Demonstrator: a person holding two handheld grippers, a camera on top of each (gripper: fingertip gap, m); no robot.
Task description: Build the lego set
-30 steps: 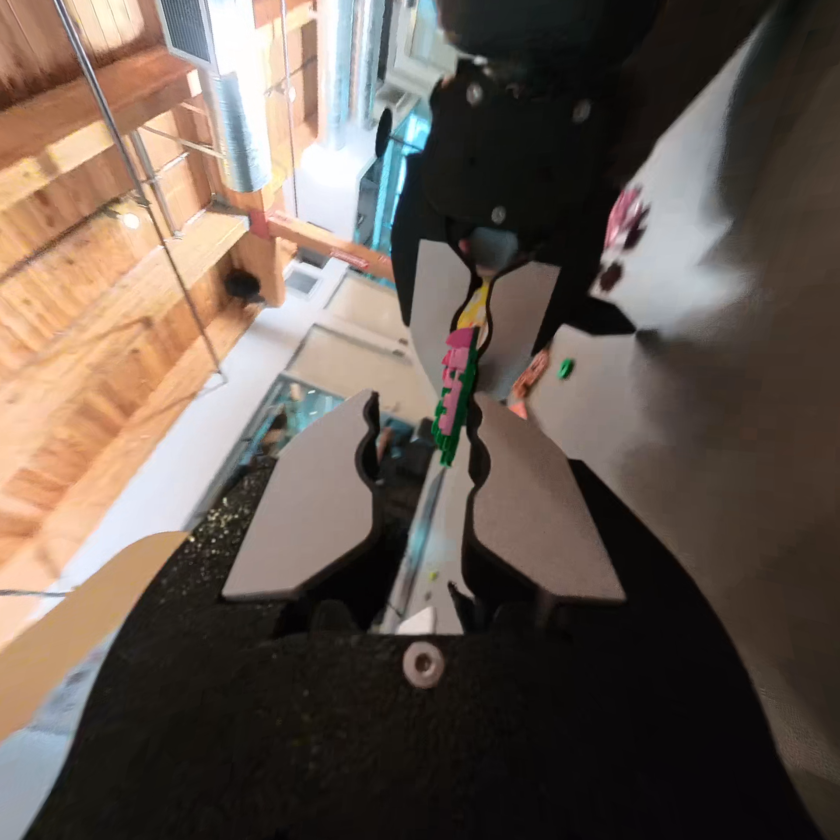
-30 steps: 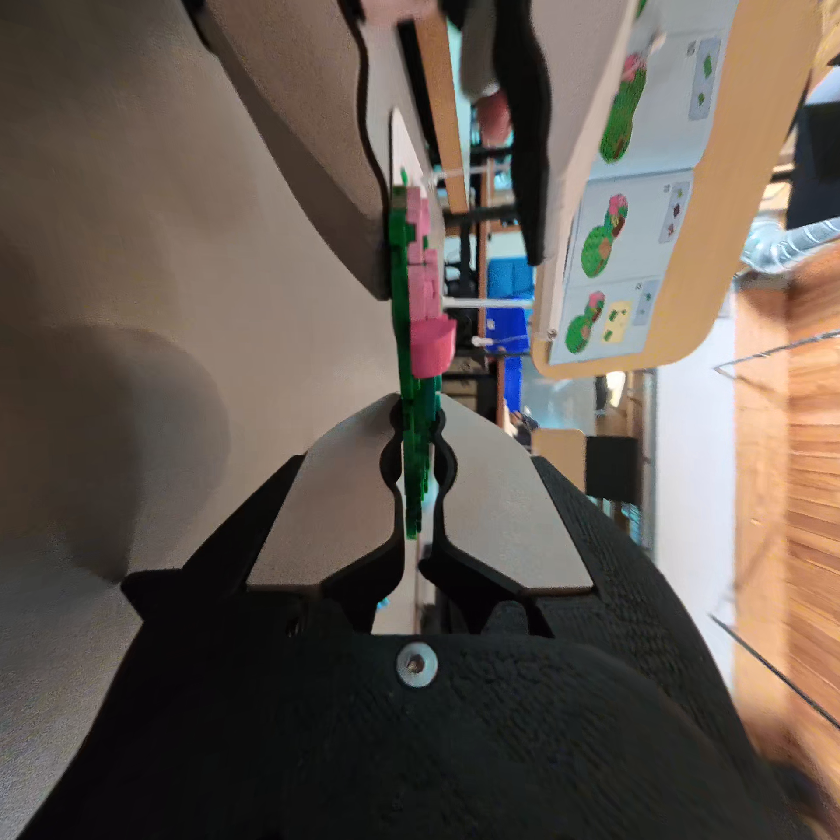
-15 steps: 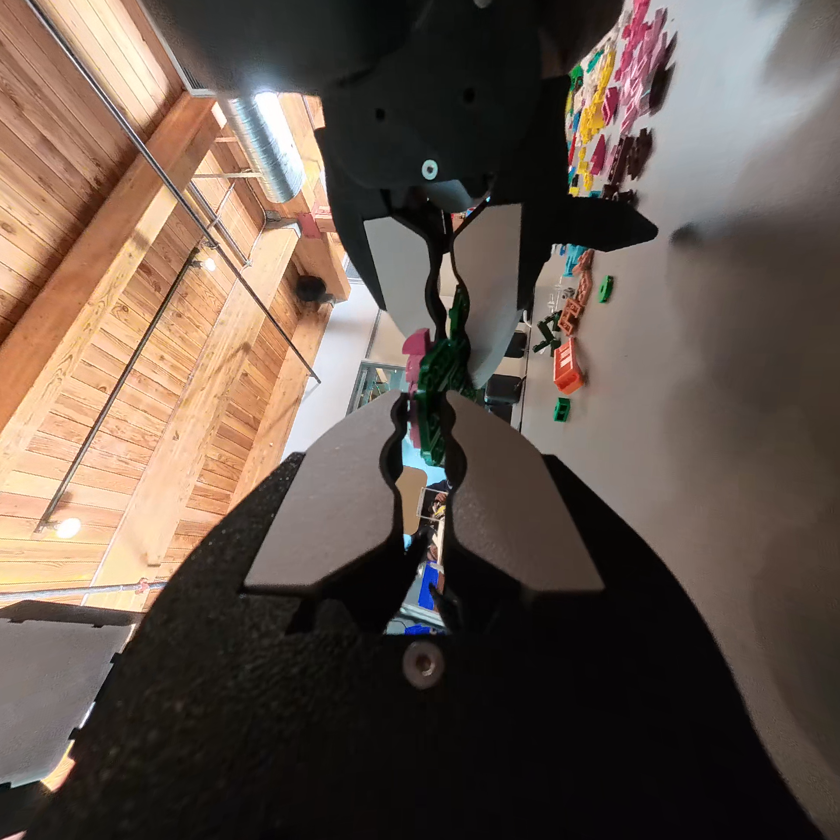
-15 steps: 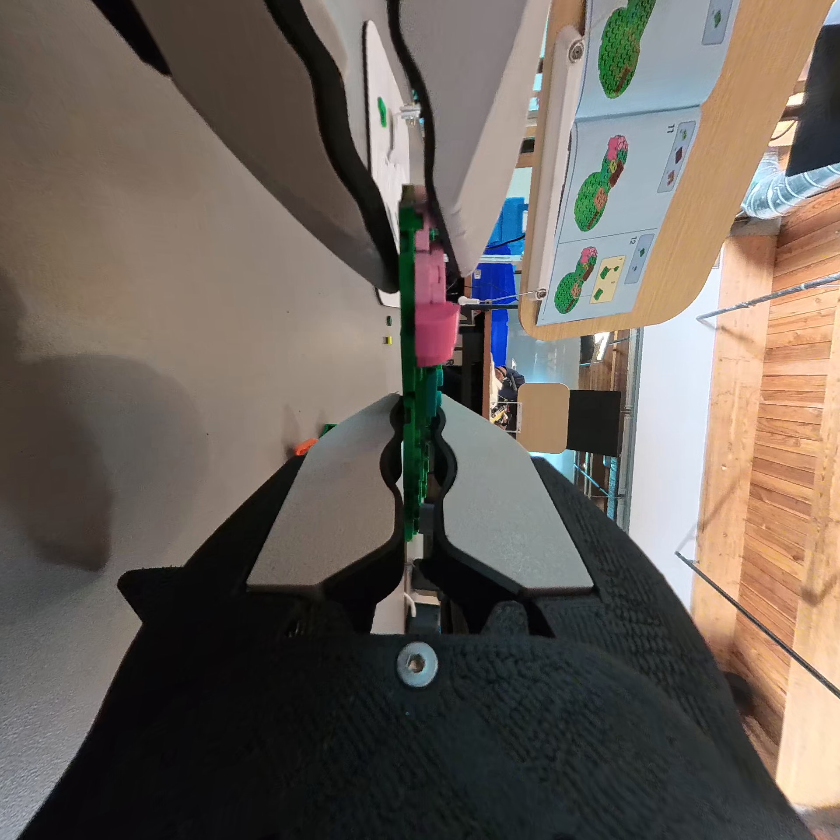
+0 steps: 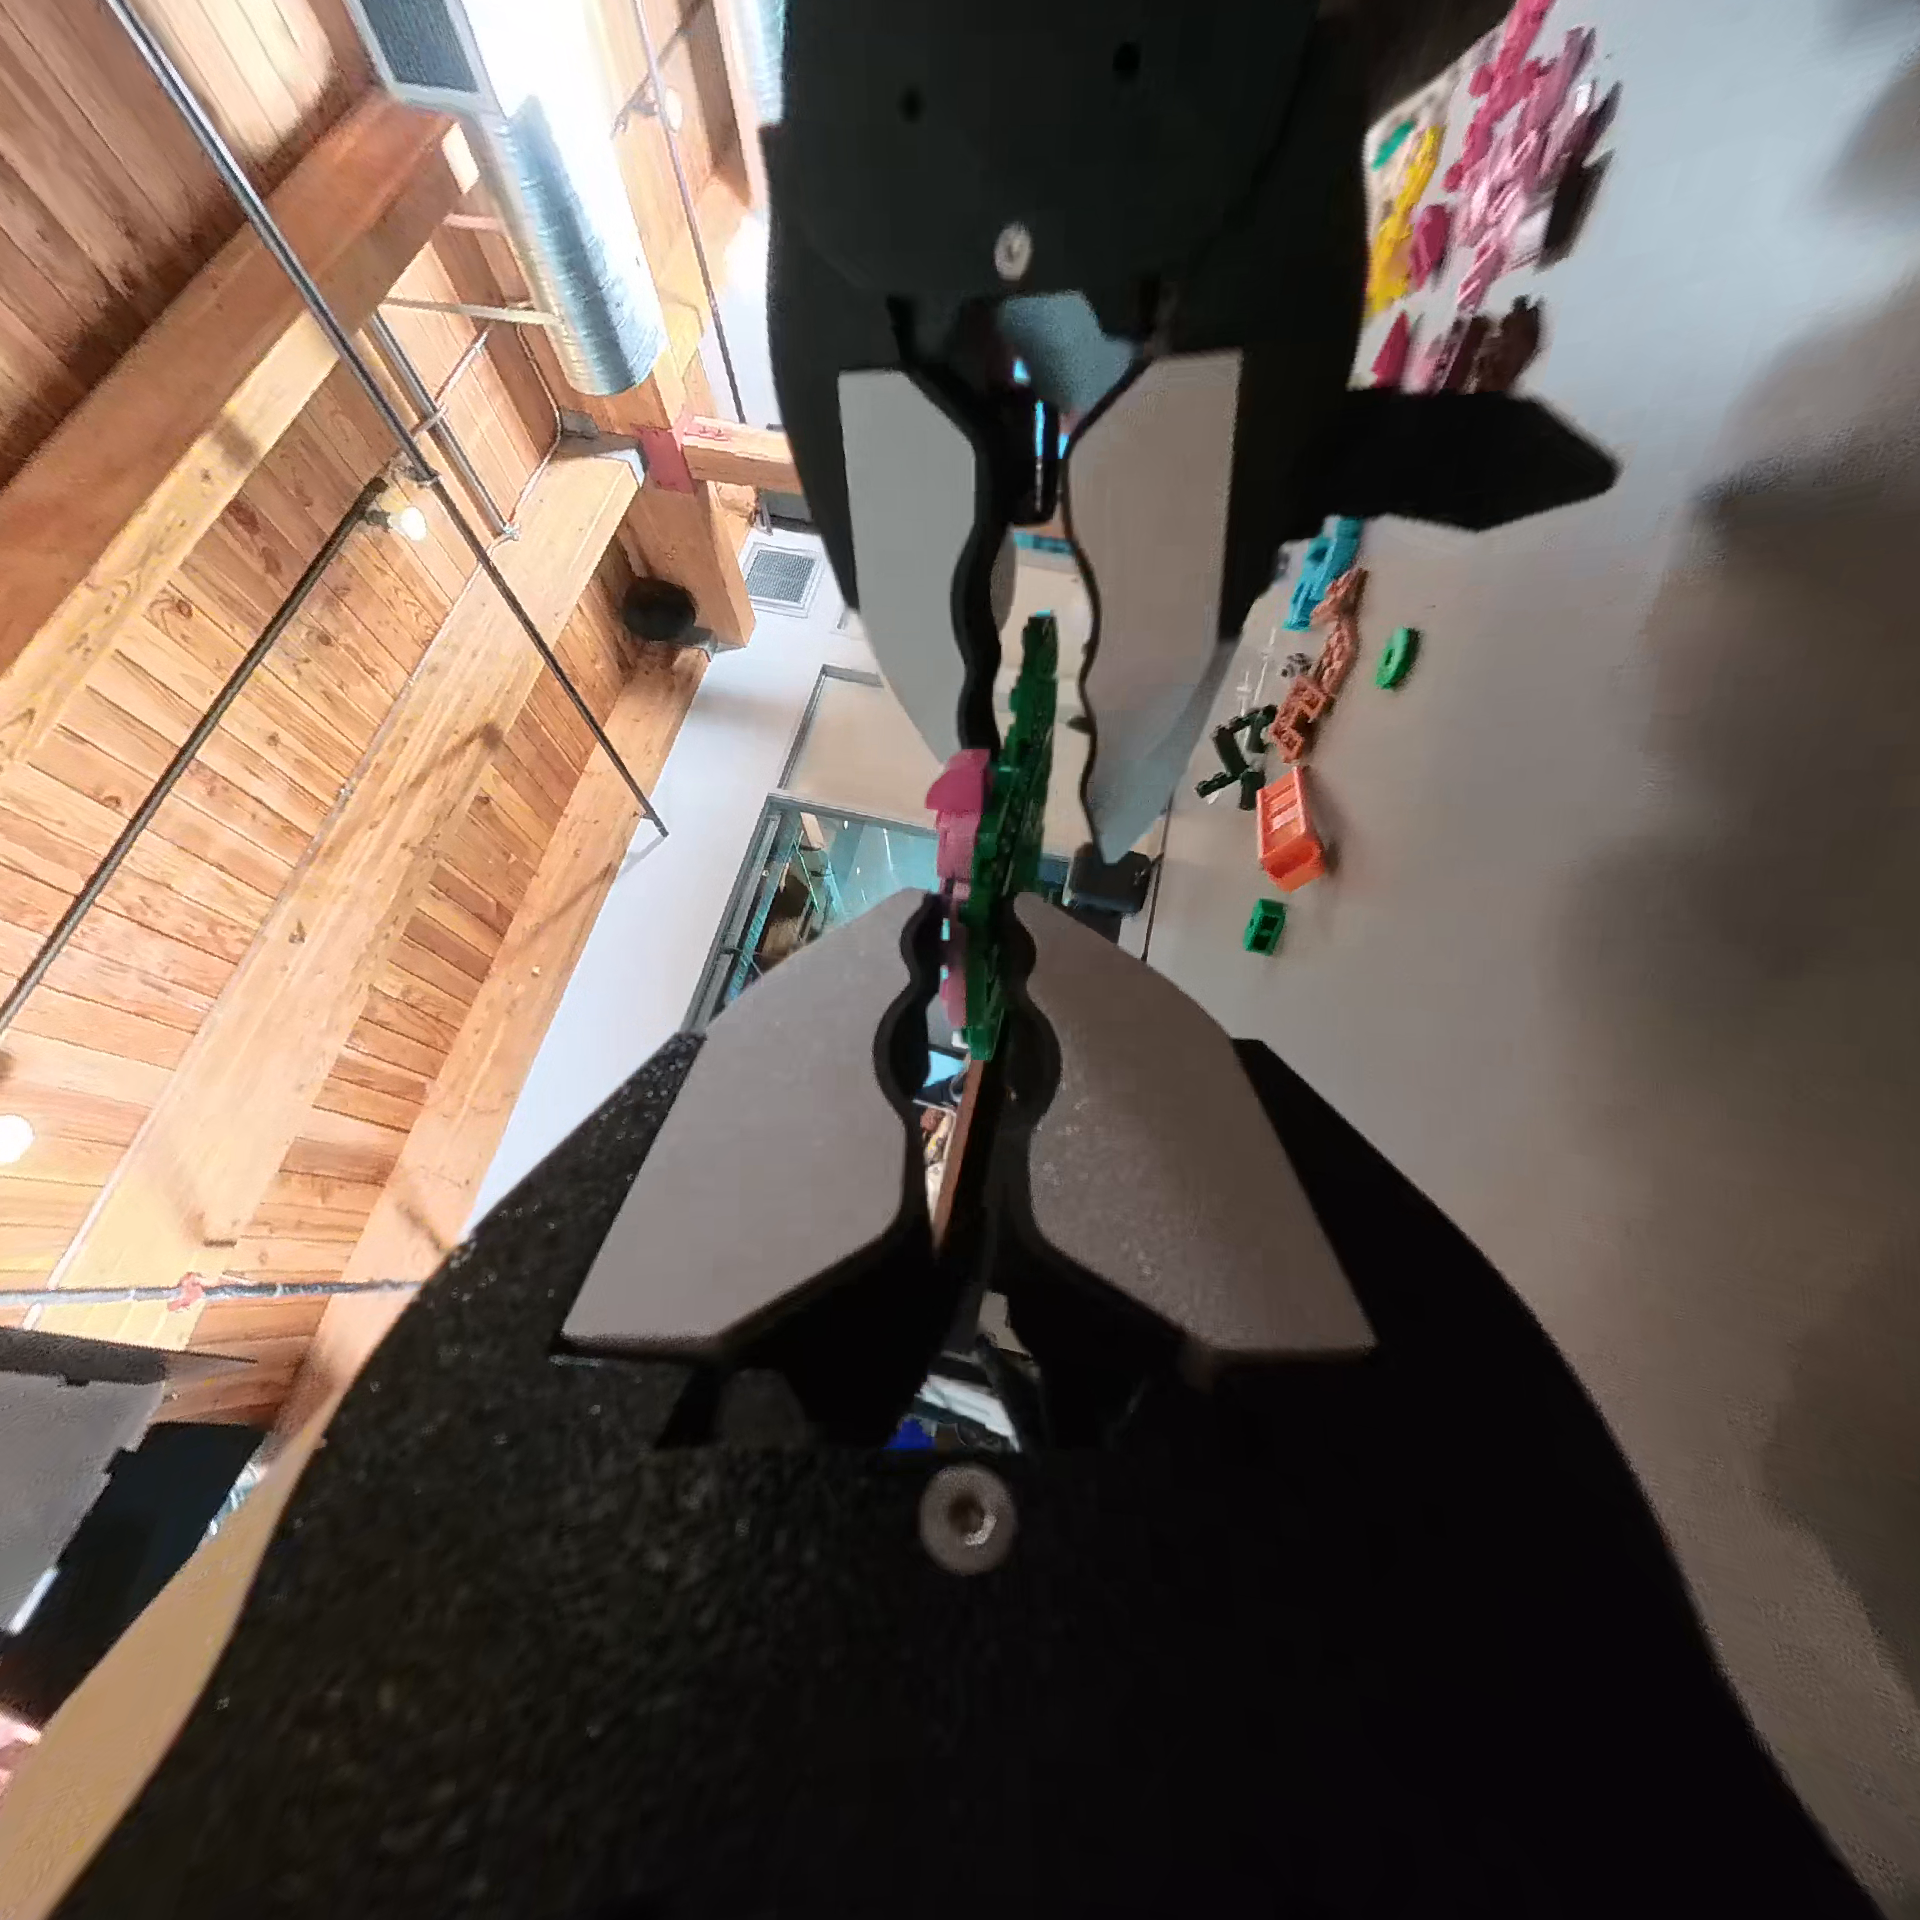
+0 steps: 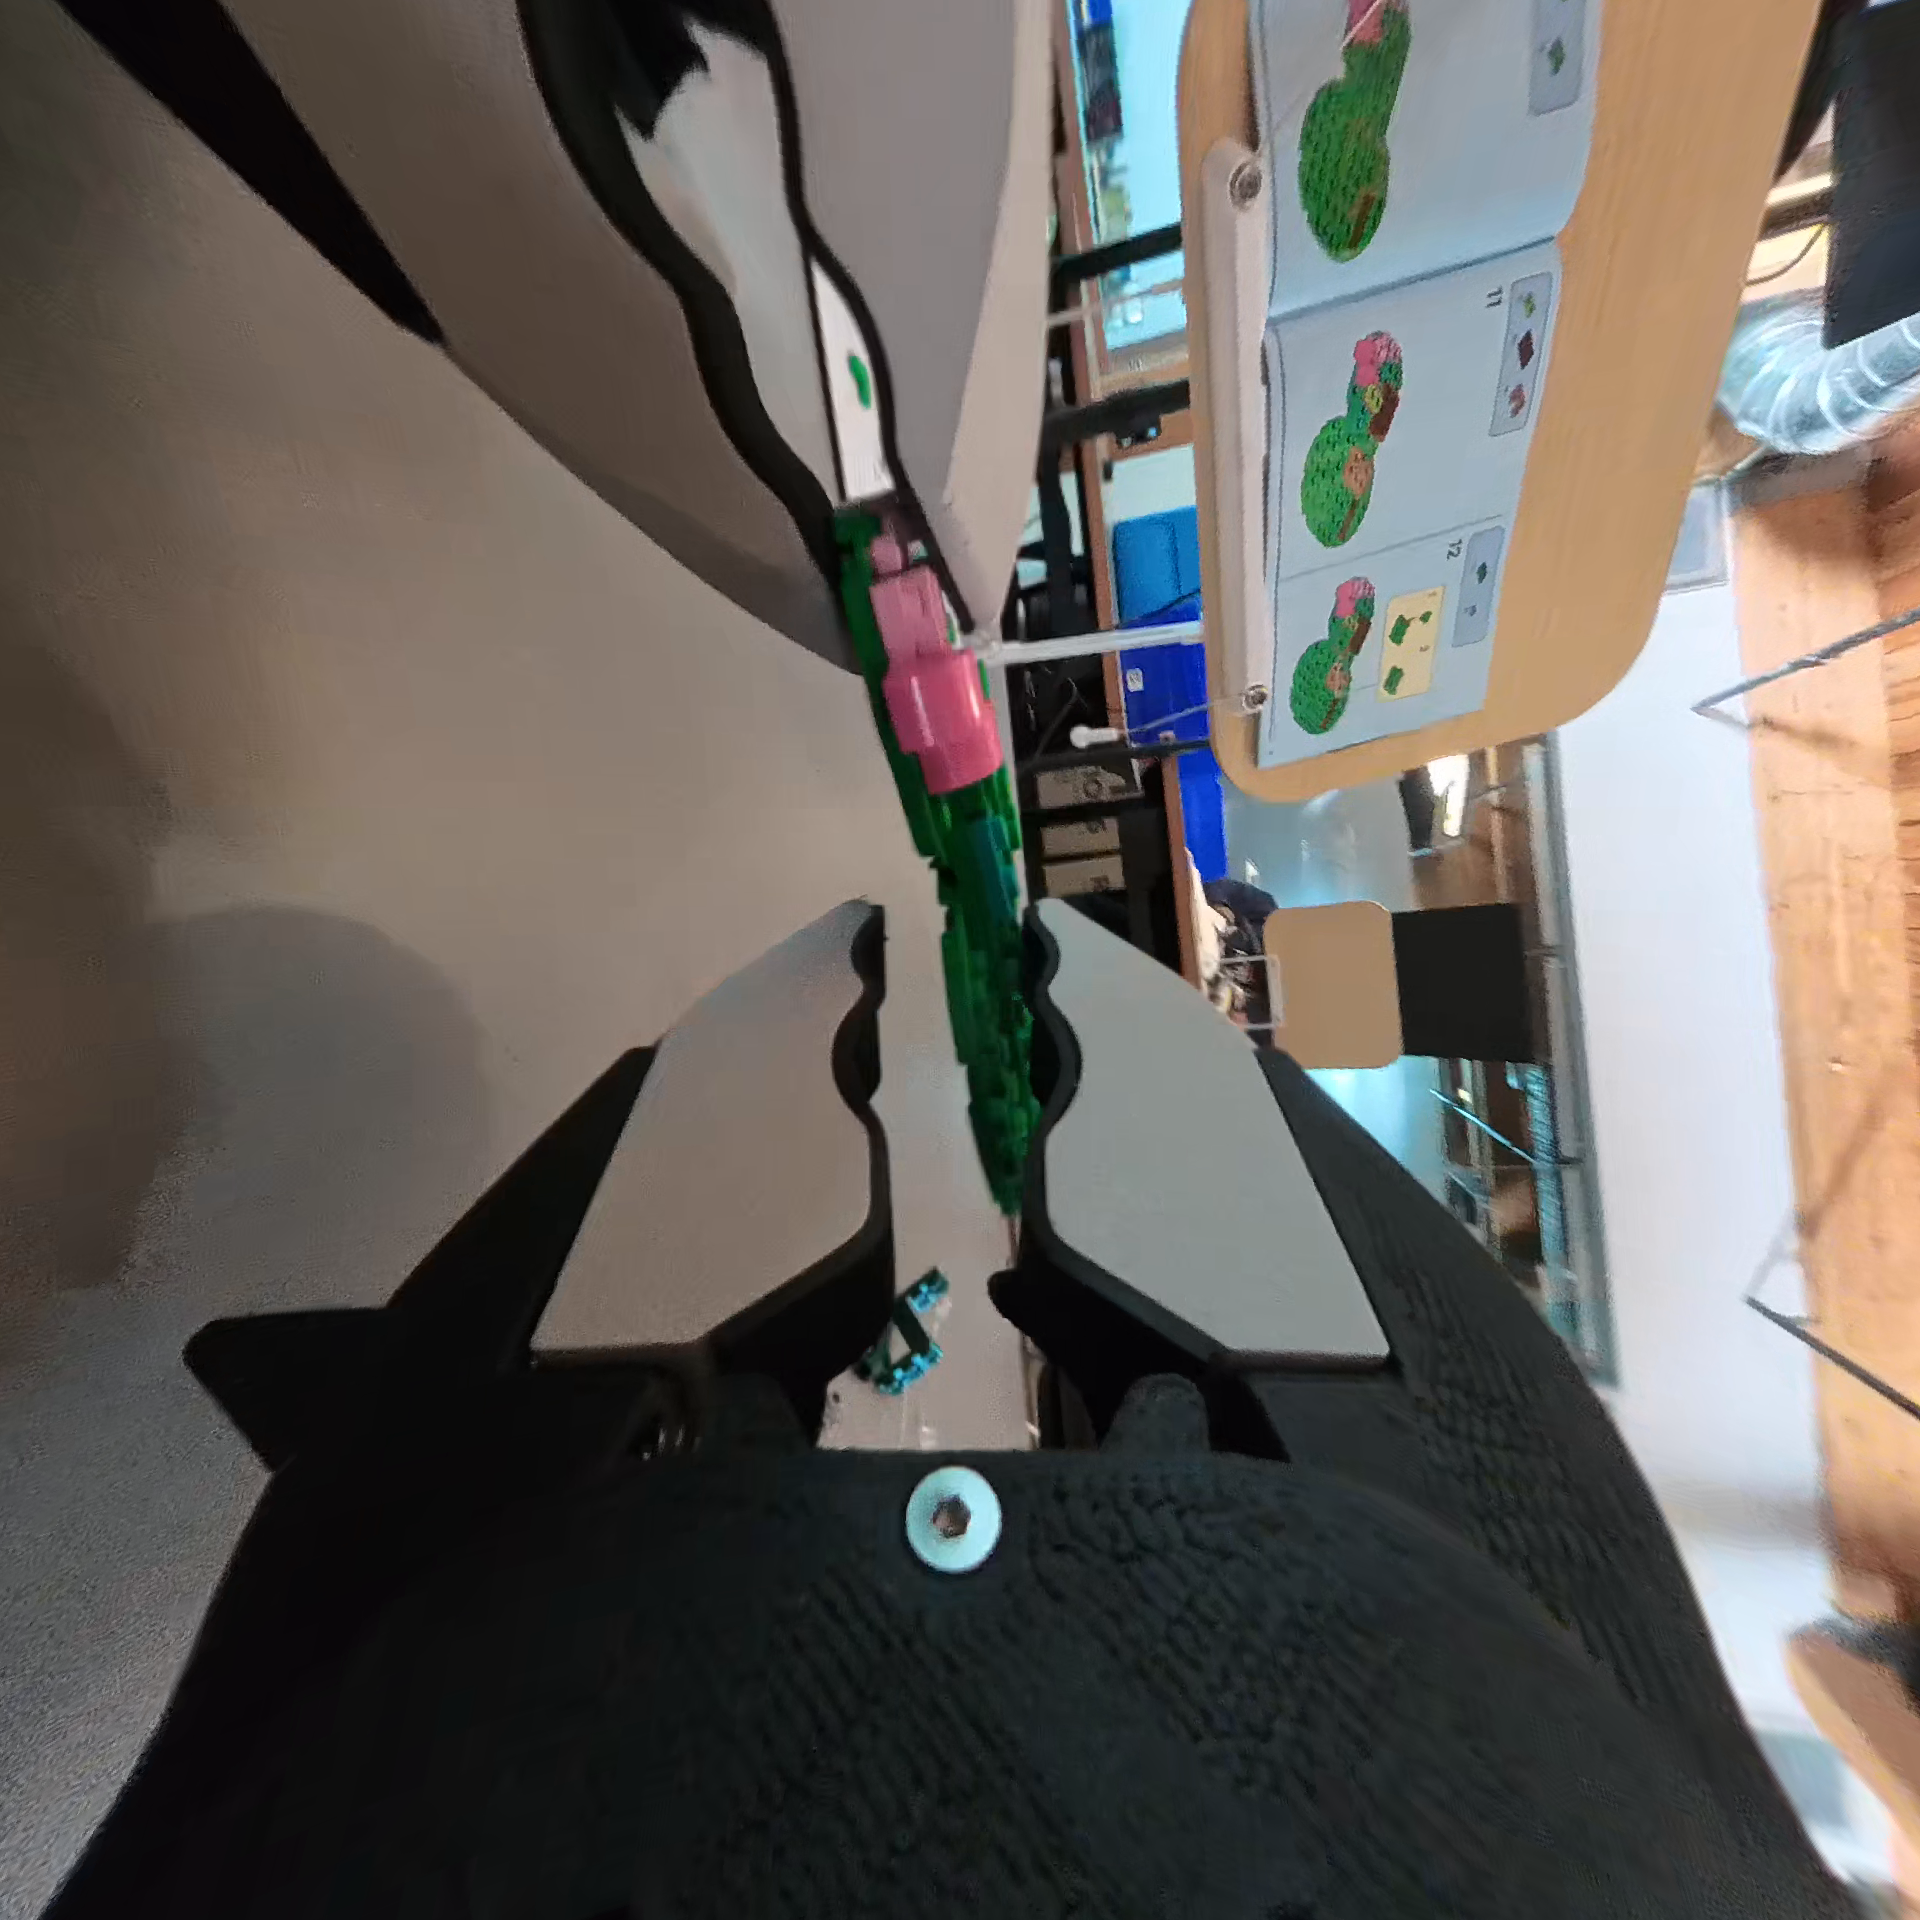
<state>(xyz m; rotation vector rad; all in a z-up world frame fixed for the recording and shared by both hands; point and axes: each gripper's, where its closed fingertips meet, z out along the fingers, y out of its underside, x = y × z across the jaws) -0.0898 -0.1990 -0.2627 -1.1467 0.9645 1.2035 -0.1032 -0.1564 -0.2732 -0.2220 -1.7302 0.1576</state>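
Note:
A green lego plate (image 5: 1003,852) with pink bricks (image 5: 961,790) on it hangs edge-on in the air between the two grippers. My left gripper (image 5: 966,920) is shut on one end of the plate. My right gripper (image 5: 1039,790) faces it from the far side with its jaws apart around the other end. In the right wrist view the right gripper (image 6: 956,920) is open, with the plate (image 6: 987,1039) close to its right finger. The left gripper (image 6: 909,634) clamps the end with the pink bricks (image 6: 935,707).
The grey table (image 5: 1662,935) lies beside the grippers. On it are an orange brick (image 5: 1288,821), a green brick (image 5: 1264,925), a pile of pink and yellow bricks (image 5: 1475,177) and teal pieces (image 6: 909,1340). An open instruction booklet (image 6: 1403,416) lies on a wooden board.
My left gripper has closed on the plate. My right gripper, shut on it before, has opened its jaws. Both grippers have shifted a little.

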